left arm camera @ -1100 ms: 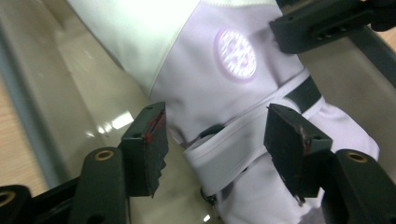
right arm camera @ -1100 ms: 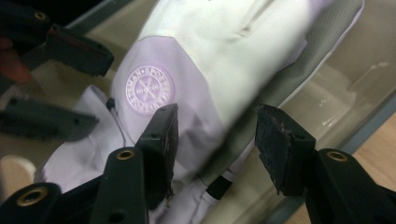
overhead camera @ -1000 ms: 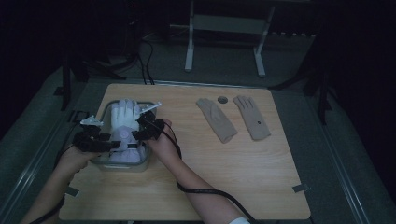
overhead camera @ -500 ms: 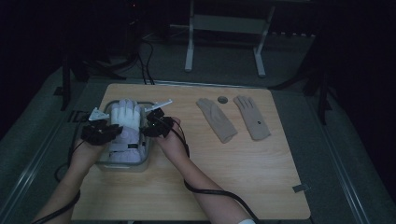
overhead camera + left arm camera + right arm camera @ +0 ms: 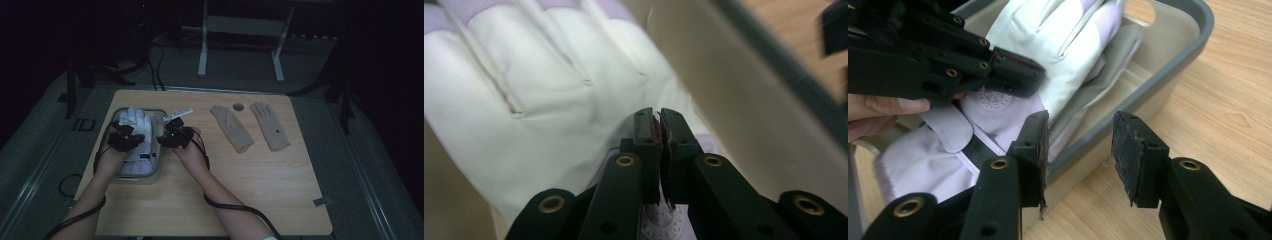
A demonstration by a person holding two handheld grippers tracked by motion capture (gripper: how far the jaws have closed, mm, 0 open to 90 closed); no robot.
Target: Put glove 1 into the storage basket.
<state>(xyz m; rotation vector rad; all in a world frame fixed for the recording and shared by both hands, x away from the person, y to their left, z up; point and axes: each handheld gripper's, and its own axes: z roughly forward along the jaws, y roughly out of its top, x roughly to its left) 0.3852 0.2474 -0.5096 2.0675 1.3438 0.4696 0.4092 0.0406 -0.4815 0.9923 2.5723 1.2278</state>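
**Left gripper view — white glove in the bin, two gloves left outside**

Left gripper view: the left tool (image 5: 659, 117) has its jaws pressed together with only a thin slit between the pads; they lie against the cuff end of the white glove (image 5: 524, 85), and whether a fold of fabric is pinched between them cannot be told. In the right gripper view the right tool (image 5: 1080, 150) stands wide open and holds nothing — one jaw inside the wall of the grey bin (image 5: 1198, 30), the other outside over the wooden surface (image 5: 1228, 100), so that the two straddle the rim without gripping it. The white glove (image 5: 1058, 30) lies flat in the bin, fingers pointing to its far end, over a lilac cloth or second glove beneath.

High view: both tools, left (image 5: 125, 137) and right (image 5: 172, 135), hang over the bin (image 5: 156, 117) at the left of the surface (image 5: 250, 190). Two tan gloves (image 5: 232, 128) (image 5: 269, 125) lie side by side well apart from the bin, untouched. Judged from this, the packing is partly done: the white glove is in, the tan pair is yet to be collected.
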